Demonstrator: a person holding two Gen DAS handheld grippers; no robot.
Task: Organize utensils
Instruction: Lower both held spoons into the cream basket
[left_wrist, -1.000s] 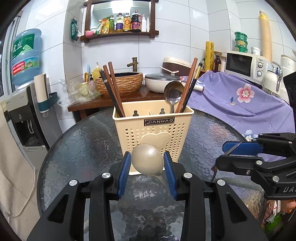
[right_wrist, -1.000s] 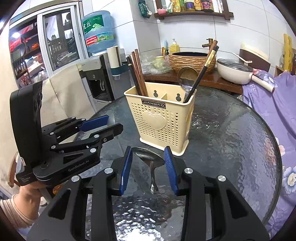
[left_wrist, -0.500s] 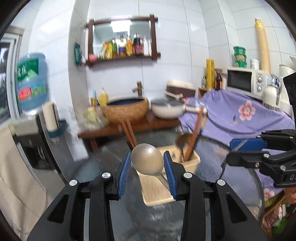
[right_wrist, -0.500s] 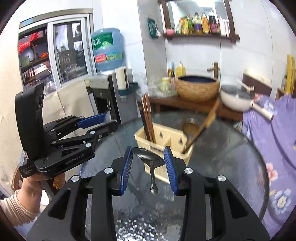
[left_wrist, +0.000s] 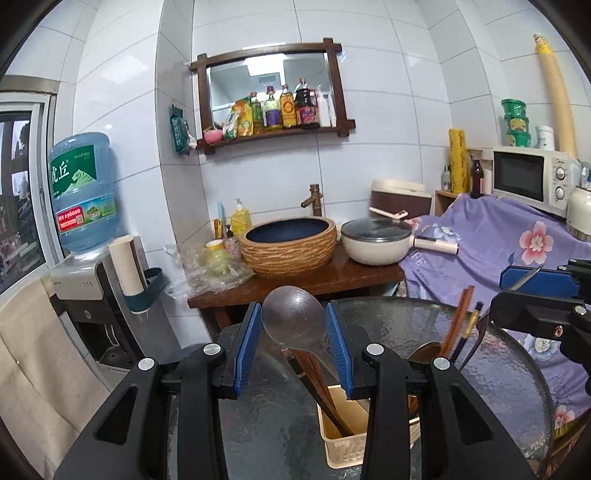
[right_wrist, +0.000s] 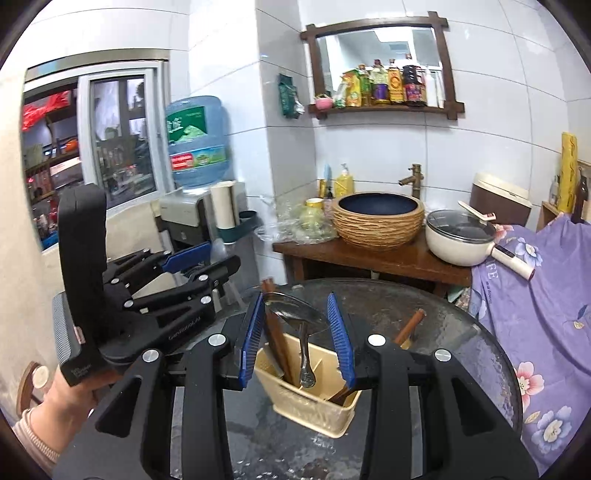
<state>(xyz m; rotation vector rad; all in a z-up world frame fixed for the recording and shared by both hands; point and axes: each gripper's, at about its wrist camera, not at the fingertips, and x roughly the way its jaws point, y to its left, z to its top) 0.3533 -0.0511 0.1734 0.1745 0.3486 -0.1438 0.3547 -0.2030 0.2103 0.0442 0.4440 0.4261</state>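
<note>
**Two spoons held above the cream caddy**

Your left gripper (left_wrist: 294, 345) clamped a matte grey spoon (left_wrist: 293, 322) by its bowl; your right gripper (right_wrist: 296, 332) gripped a shiny steel spoon (right_wrist: 301, 318), its handle hanging over the cream perforated plastic utensil caddy (right_wrist: 306, 400). That caddy, holding brown wooden chopsticks (right_wrist: 277, 334), stood on the round dark textured-glass table (right_wrist: 458, 339). Bare glass lay right of it to the rim. Beyond stood a wooden counter (right_wrist: 373, 258) with a woven-pattern basin (right_wrist: 377, 221).

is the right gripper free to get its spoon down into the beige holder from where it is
Probably yes. The right gripper grips a metal spoon by its bowl, handle hanging over an open compartment of the beige holder. The brown chopsticks stand just beside it.
</note>
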